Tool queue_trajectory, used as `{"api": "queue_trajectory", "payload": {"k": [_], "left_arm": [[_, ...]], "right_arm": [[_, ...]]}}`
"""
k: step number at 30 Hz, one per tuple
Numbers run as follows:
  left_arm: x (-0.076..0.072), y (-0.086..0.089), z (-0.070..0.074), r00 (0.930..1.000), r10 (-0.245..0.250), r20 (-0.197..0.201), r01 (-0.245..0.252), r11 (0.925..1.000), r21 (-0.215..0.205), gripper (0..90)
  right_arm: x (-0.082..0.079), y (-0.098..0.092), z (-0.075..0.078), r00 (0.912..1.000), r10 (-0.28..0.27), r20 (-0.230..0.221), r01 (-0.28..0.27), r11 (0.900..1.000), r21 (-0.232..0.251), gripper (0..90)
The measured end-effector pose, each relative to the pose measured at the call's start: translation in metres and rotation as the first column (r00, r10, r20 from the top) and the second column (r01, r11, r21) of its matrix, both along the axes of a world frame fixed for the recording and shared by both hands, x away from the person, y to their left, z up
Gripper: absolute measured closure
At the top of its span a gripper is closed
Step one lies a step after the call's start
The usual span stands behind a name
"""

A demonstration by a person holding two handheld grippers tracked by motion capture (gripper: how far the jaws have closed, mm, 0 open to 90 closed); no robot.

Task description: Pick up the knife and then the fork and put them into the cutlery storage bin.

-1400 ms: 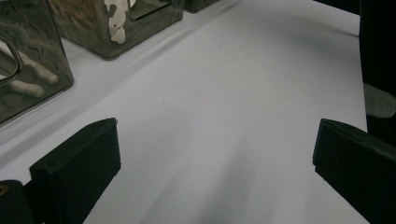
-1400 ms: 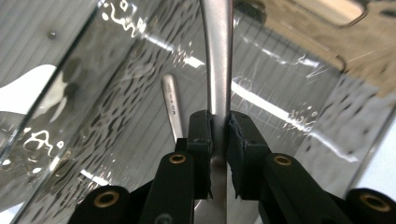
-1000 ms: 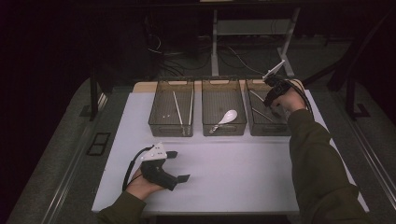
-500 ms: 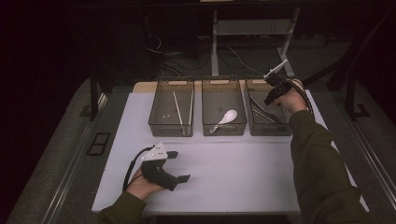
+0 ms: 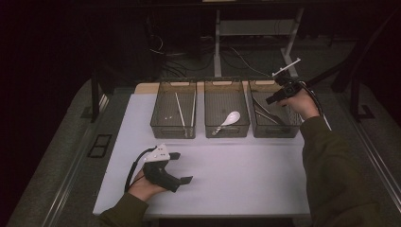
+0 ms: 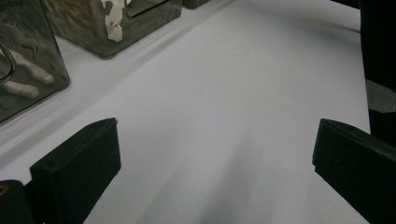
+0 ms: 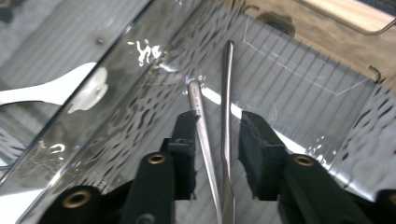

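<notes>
In the far right bin (image 5: 276, 113), the right gripper (image 7: 217, 123) has just been opening, its jaws loose beside two metal utensils (image 7: 224, 116); lift straight up without snagging them. Left gripper (image 5: 182, 168) rests open

I see a white worktop (image 5: 236, 175) under dim light, with a strip of bare wood along its far edge. Three clear smoky bins stand directly on it in a row near that far edge, close together but apart. The left bin (image 5: 173, 109) holds thin pale sticks, the middle bin (image 5: 226, 109) a white spoon (image 5: 229, 120), the right bin (image 5: 274, 111) metal tongs (image 7: 224, 107) lying on its ribbed floor. On the near left of the worktop my left tool (image 5: 182, 168) rests low on the surface in the hand. The stretch between it and the bins is bare white.
</notes>
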State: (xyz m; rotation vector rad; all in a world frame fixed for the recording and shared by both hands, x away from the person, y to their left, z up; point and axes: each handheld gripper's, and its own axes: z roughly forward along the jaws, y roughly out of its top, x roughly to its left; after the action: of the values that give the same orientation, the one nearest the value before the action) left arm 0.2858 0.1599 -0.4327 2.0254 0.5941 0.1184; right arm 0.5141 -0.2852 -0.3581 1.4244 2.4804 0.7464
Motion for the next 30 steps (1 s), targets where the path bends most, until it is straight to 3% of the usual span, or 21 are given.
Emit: {"api": "queue_trajectory", "payload": {"k": [13,22,30], "left_arm": [[0.001,0.002,0.003,0.9999,-0.015,0.002,0.015,0.9998,0.016,0.0],[0.002,0.006,0.003,1.0,-0.006,0.0,0.006,0.9998,0.018,0.0],[0.0,0.01,0.003,1.0,0.003,0.0,-0.003,0.9999,0.011,0.0]], "right_arm": [[-0.022,-0.008,0.0,0.9972,0.029,0.068,-0.034,0.997,0.073,44.1],[-0.039,-0.01,-0.004,0.9934,0.036,0.109,-0.049,0.991,0.124,36.4],[-0.056,-0.01,-0.009,0.9826,0.029,0.183,-0.057,0.987,0.149,28.7]]}}
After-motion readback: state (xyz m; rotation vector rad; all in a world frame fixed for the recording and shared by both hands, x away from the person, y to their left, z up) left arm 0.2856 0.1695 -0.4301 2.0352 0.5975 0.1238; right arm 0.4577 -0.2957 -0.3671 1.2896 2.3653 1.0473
